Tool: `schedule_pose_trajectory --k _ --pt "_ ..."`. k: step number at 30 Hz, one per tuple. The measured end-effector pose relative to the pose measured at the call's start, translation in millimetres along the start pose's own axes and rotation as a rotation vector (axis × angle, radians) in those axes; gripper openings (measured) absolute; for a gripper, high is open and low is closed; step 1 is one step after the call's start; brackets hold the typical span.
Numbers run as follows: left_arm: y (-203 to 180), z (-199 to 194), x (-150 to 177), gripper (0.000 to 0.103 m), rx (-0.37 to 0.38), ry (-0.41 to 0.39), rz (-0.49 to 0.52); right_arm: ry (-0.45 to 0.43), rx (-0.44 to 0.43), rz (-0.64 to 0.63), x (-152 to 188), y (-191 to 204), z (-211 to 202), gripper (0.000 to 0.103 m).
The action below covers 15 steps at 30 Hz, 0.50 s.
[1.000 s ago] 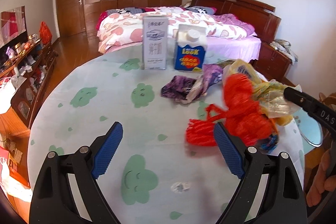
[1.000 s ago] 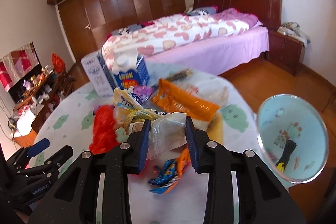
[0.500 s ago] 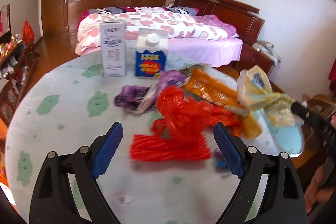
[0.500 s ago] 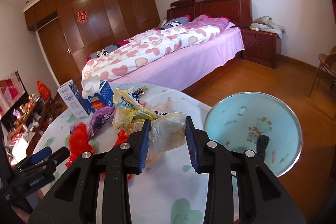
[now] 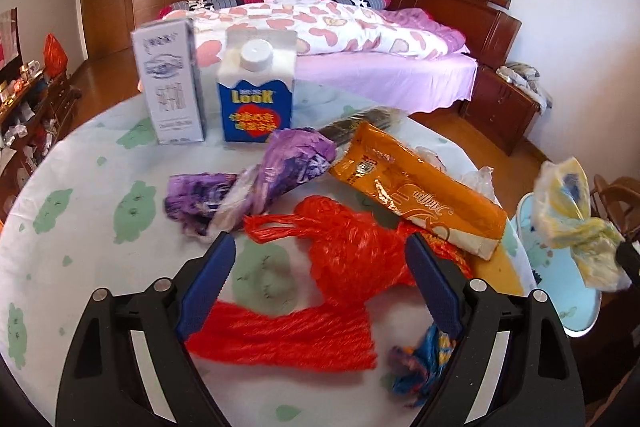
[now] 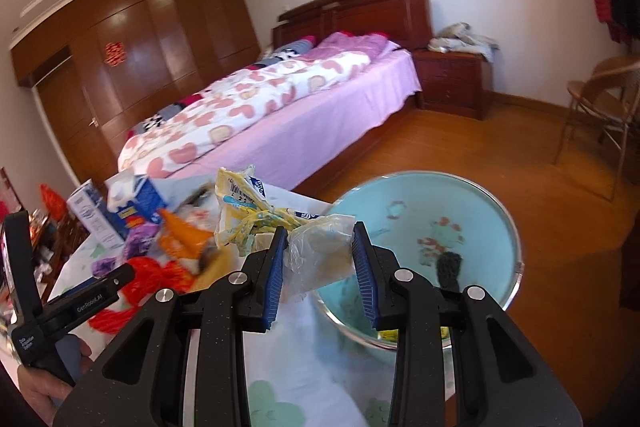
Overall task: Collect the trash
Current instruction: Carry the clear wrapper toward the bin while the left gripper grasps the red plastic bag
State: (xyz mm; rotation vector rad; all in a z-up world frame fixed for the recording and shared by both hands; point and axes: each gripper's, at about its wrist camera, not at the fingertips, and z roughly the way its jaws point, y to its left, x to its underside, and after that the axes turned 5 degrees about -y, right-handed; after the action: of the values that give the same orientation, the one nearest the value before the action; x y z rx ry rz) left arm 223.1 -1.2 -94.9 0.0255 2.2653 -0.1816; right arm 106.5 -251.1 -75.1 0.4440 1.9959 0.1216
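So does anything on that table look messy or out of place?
Yes: crumpled trash is strewn over the table: a red mesh bag, a purple wrapper and an orange packet overhanging the edge. Two cartons stand upright.

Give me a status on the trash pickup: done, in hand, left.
Done: a few scraps already lie in the light-blue bin. In hand: the right claw is shut on a yellow-and-clear plastic bag near the bin's rim. The left claw, jaws just closing, frames the red mesh bag. Left: orange wrapper, purple wrapper, both cartons.
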Motion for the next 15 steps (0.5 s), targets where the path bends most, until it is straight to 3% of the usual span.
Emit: schedule_pose_trajectory --k 6,8,11,15 --pt "-5.0 30.4 7.1 0.035 0.034 0.086 -0.012 0.012 0.012 0.017 1.2 -15.5 -0.1 0.033" --pt "-1.4 29.4 9.0 0.026 0.051 0.081 -0.022 0.008 0.013 0.021 1.6 -18.7 -3.2 0.033" --pt "7.4 16.0 7.3 0.024 0.074 0.049 -0.055 -0.004 0.017 0.033 2.8 -22.3 -8.7 0.033" --pt "15.0 -27.4 1.1 0.024 0.073 -0.066 -0.053 -0.026 0.024 0.039 3.6 -22.3 -17.4 0.033"
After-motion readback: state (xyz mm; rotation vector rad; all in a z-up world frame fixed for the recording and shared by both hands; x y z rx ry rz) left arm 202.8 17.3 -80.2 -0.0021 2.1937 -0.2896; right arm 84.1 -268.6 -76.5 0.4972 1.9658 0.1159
